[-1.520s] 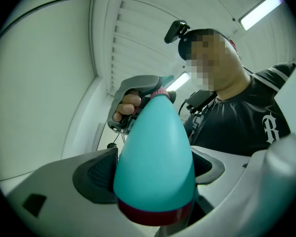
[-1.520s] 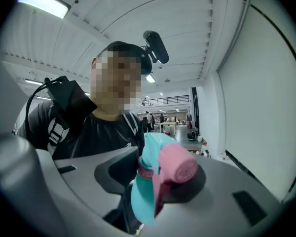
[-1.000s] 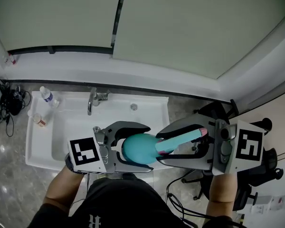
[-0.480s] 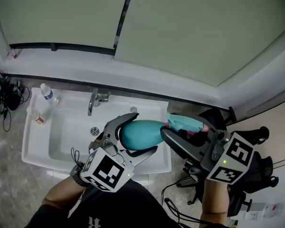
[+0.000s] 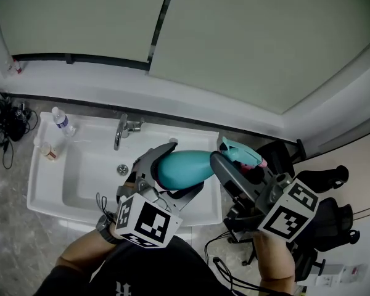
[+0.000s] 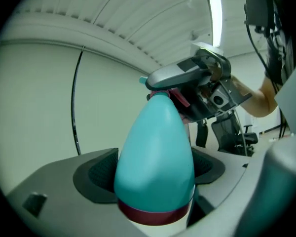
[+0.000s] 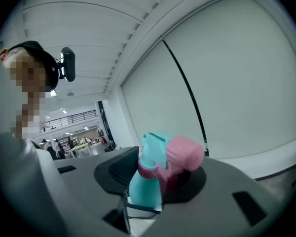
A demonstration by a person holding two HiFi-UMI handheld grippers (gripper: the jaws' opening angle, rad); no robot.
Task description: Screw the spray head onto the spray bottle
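Left claw [image 5: 185,167], right claw [image 5: 232,163] rolled; one bottle [image 6: 155,149], one head [image 7: 180,154].

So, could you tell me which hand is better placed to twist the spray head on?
Likely right: the right gripper clamps the spray head, while the left gripper only holds the bottle by its body.

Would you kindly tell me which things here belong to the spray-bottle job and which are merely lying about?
In the job: spray bottle, in the left gripper; spray head, in the right gripper.
Lying about: sink, faucet, water bottle, office chair.
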